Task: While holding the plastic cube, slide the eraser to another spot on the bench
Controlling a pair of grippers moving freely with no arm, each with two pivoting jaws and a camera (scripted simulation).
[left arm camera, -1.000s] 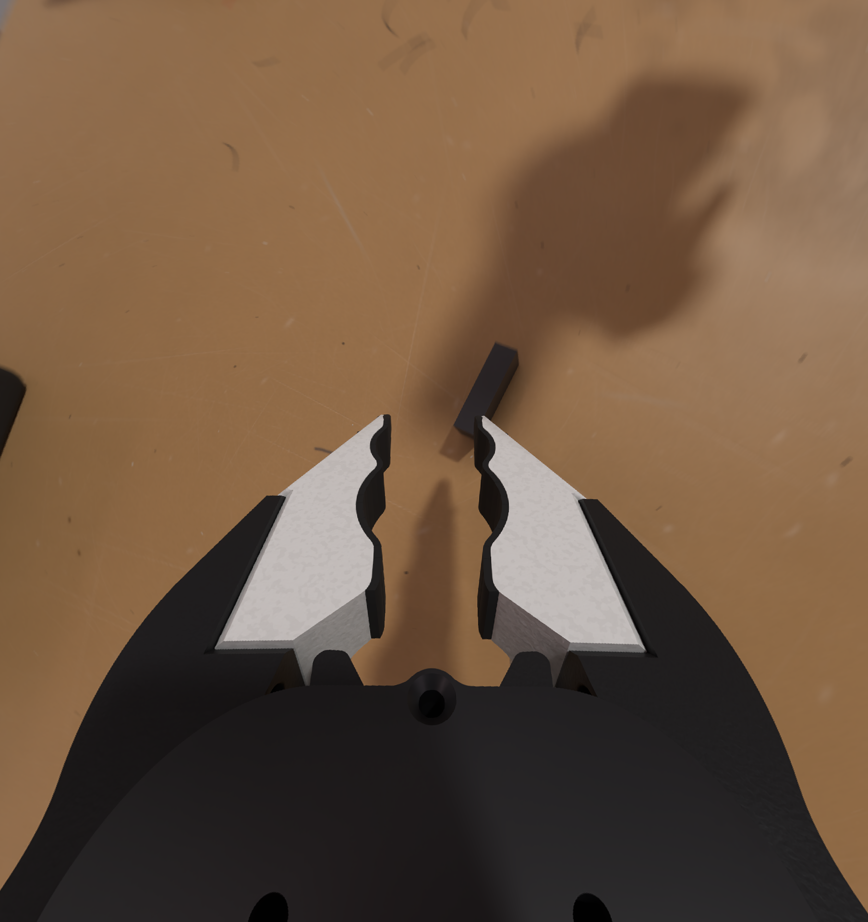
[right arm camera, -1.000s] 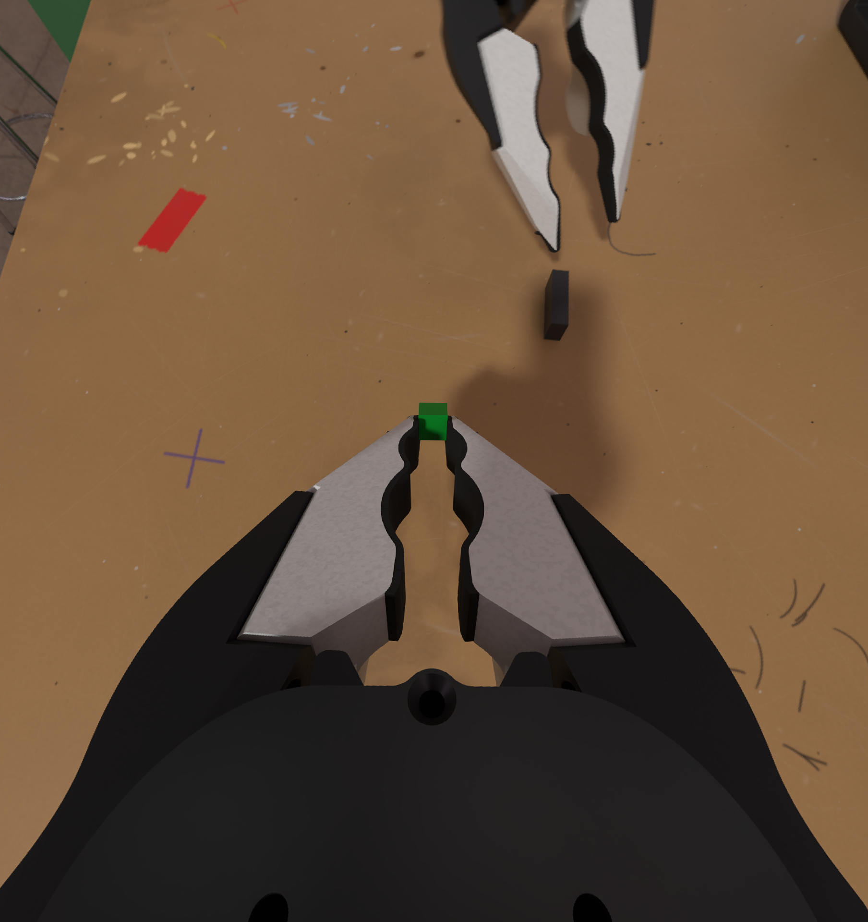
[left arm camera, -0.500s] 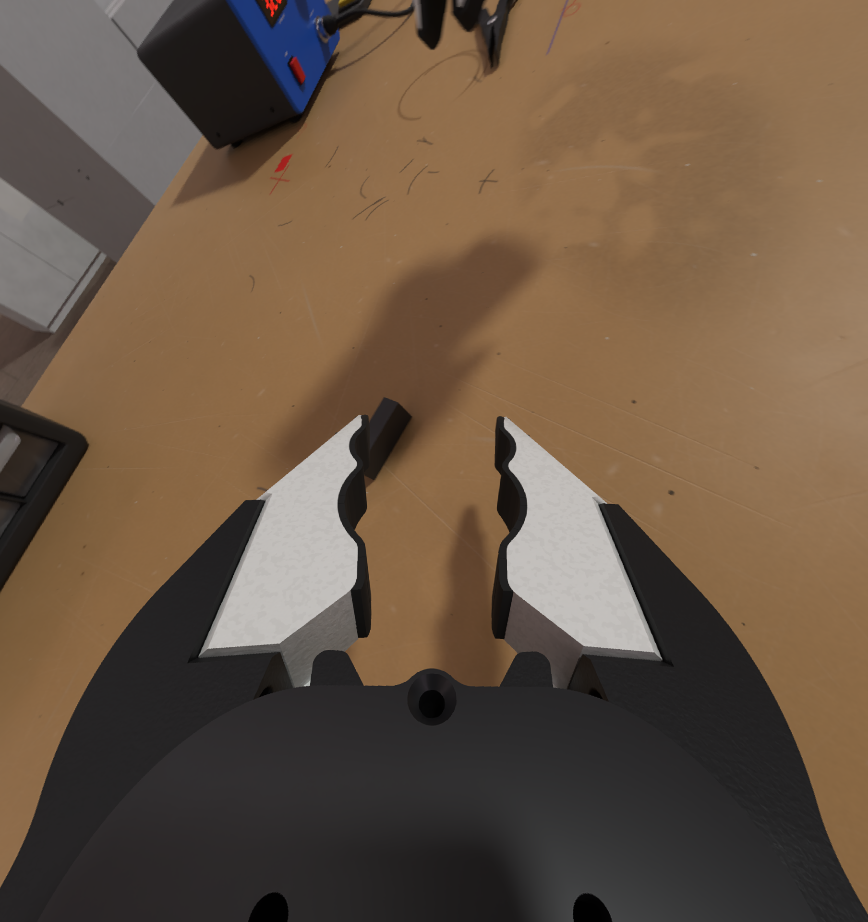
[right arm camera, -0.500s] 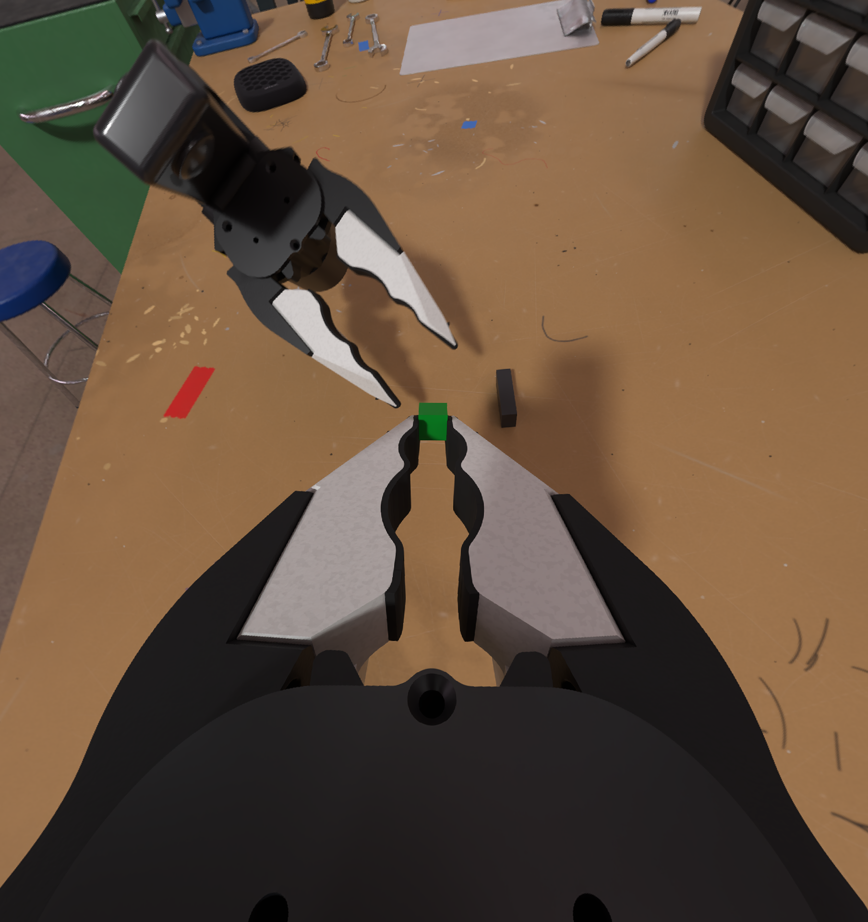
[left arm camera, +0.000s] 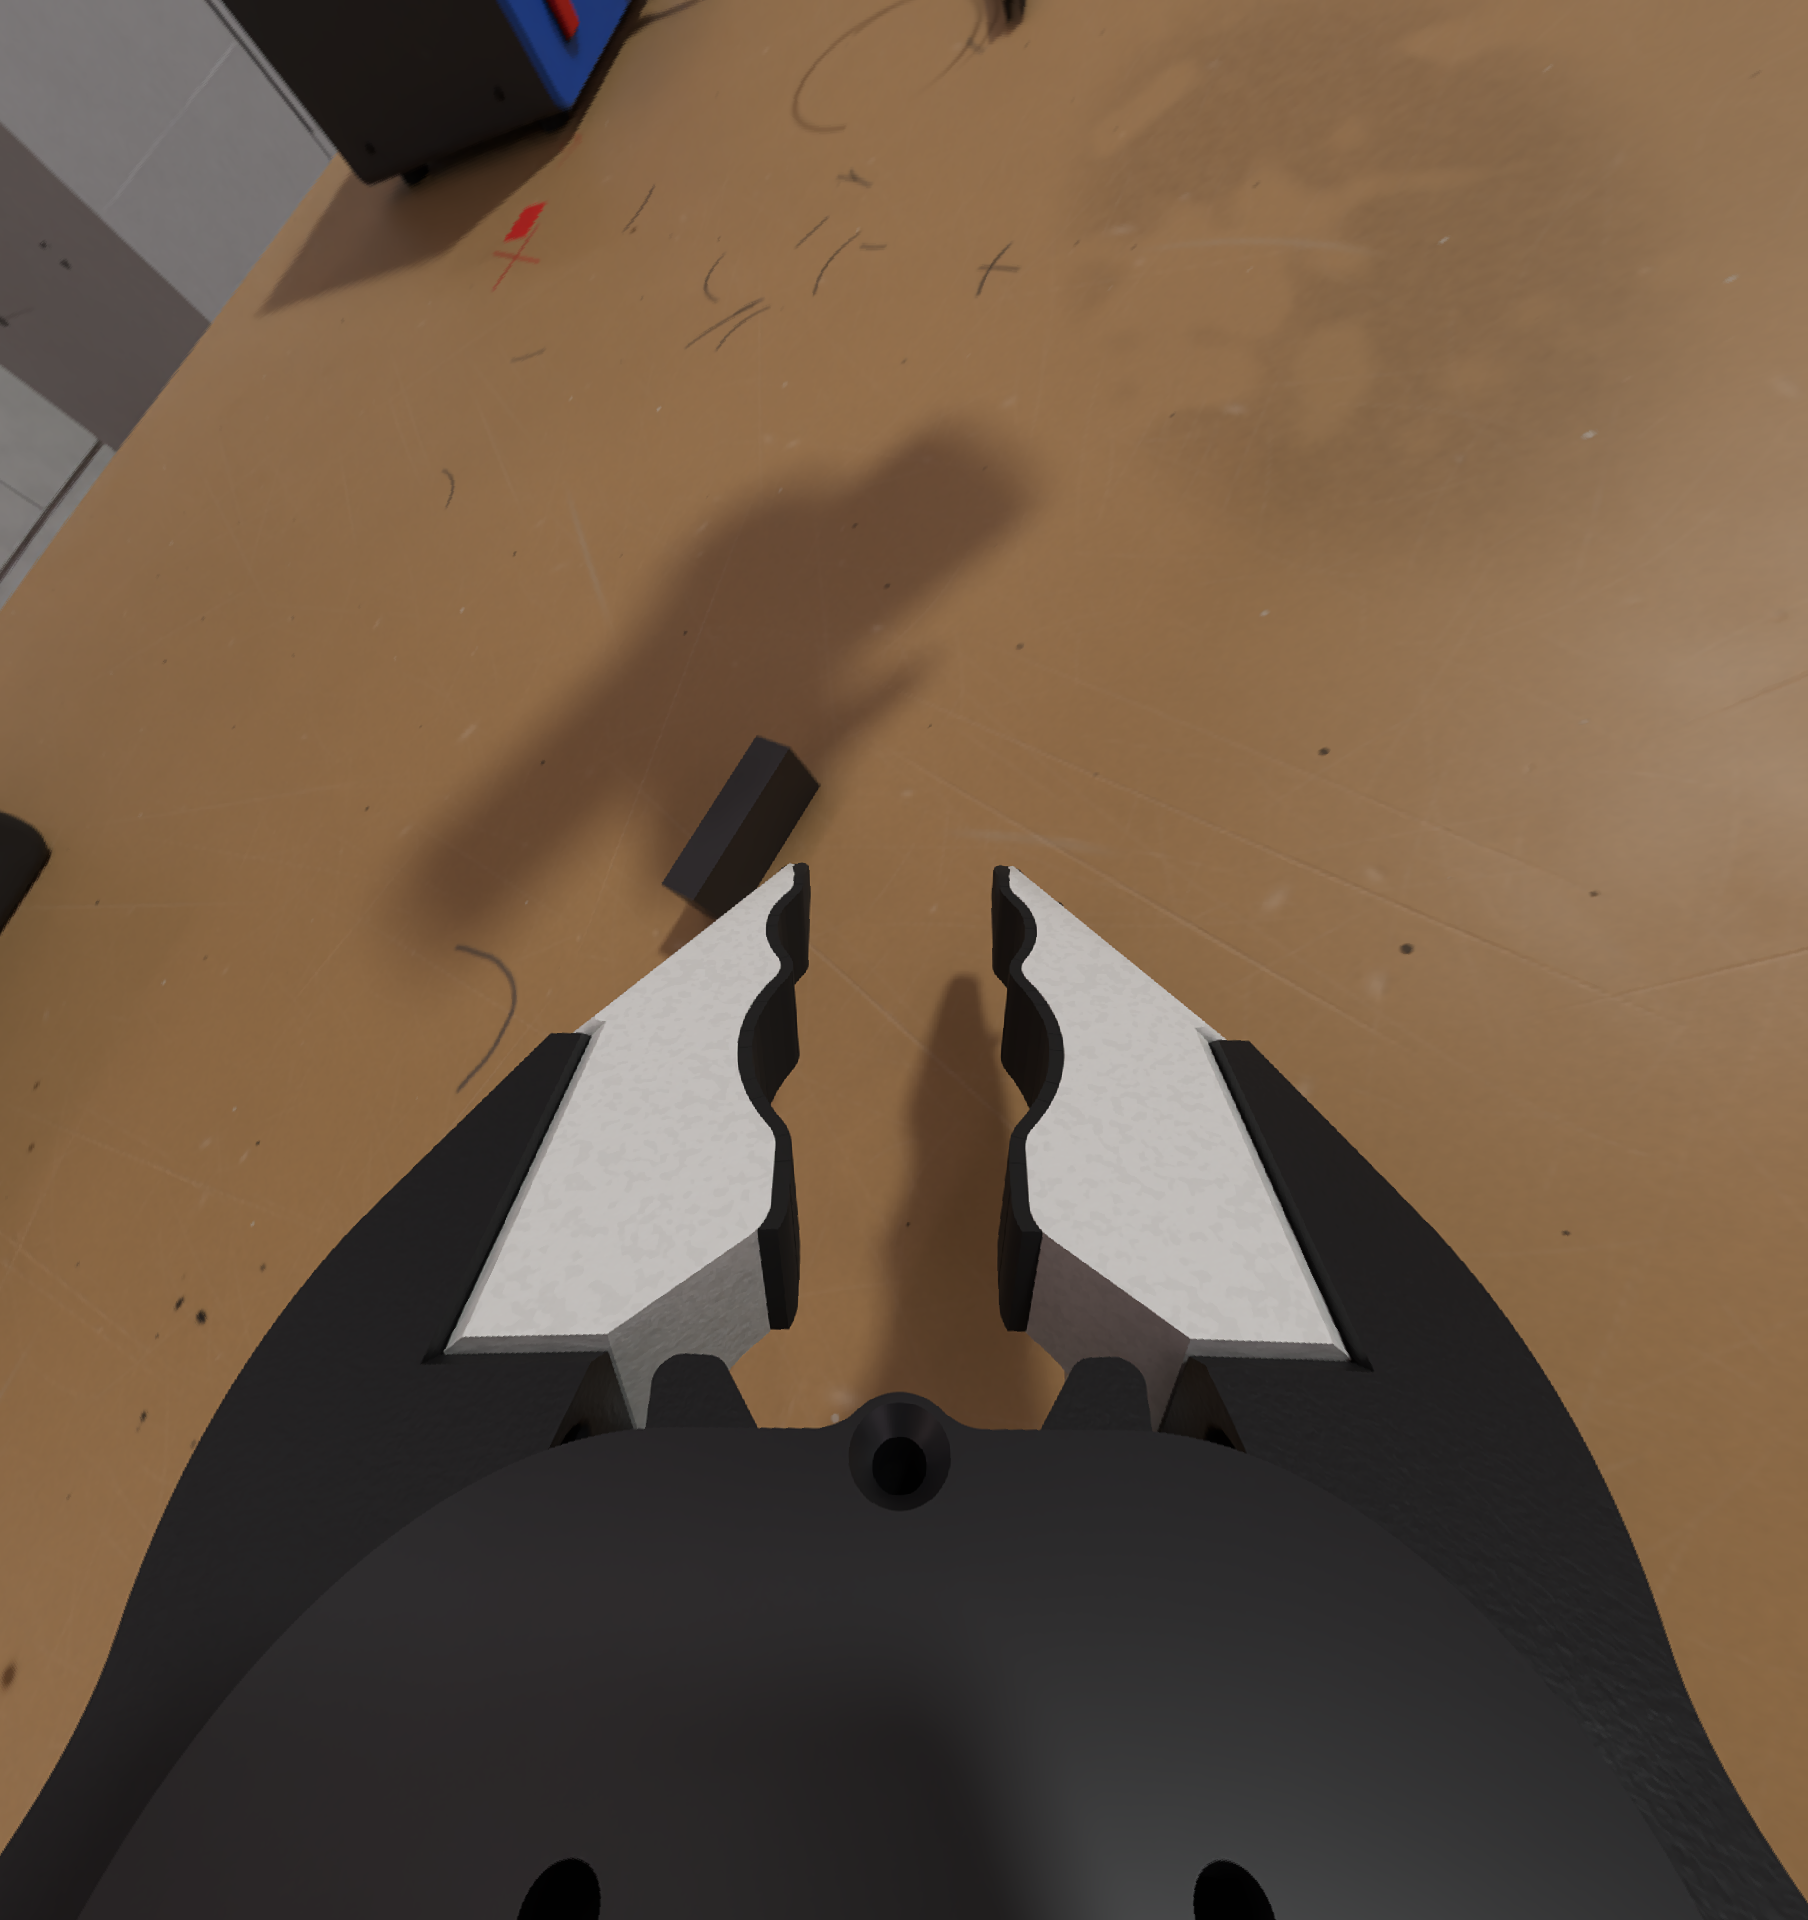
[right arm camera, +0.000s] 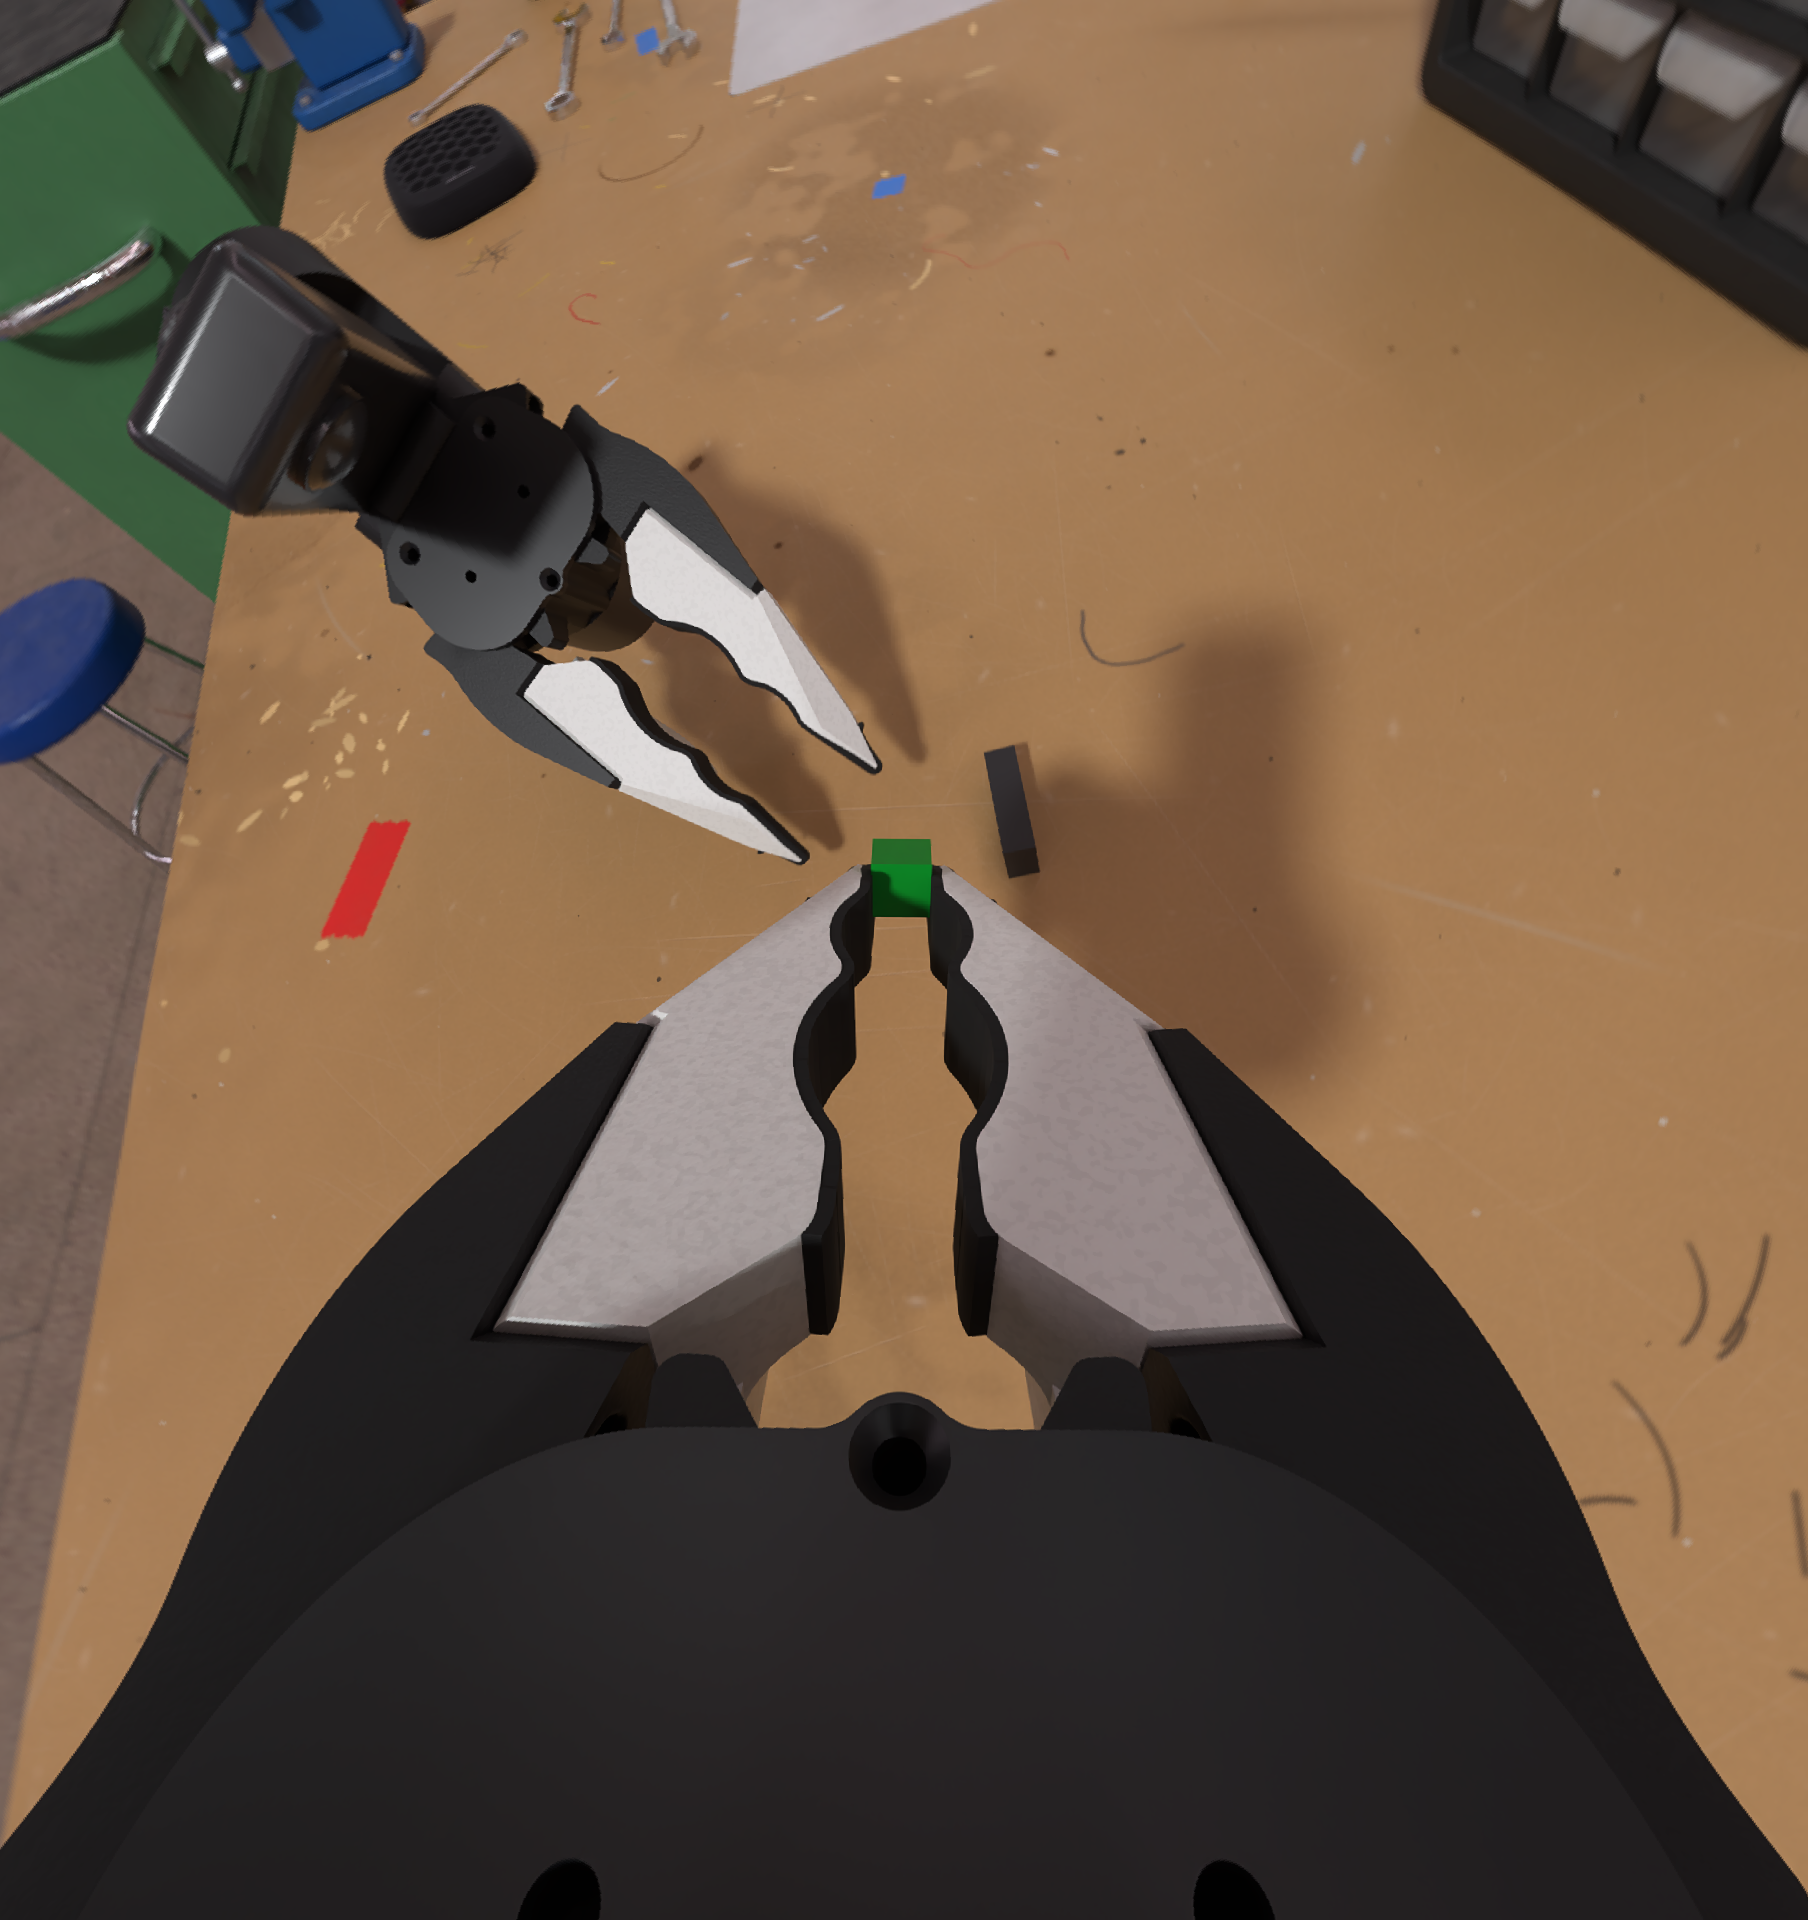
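The eraser [left arm camera: 742, 826] is a small black block lying flat on the brown bench, just beyond and left of my left fingertip. It also shows in the right wrist view [right arm camera: 1012, 810]. My left gripper [left arm camera: 898, 883] is open and empty above the bench; in the right wrist view it [right arm camera: 843, 812] points at the spot left of the eraser. My right gripper [right arm camera: 900, 883] is shut on the green plastic cube [right arm camera: 900, 878] at its fingertips and holds it above the bench, near the eraser.
A black and blue box [left arm camera: 443, 73] stands at the bench's far left corner. A black drawer cabinet [right arm camera: 1669, 145] stands at the back right. A black speaker [right arm camera: 458, 166], wrenches and a blue vise lie far back. Red tape [right arm camera: 365, 878] is near the left edge; a blue stool [right arm camera: 38, 670] stands beside the bench.
My left gripper has swung round to the eraser's other side, moved nearer to it and narrowed a little. The eraser now lies ahead of its left fingertip. The right gripper keeps the cube.
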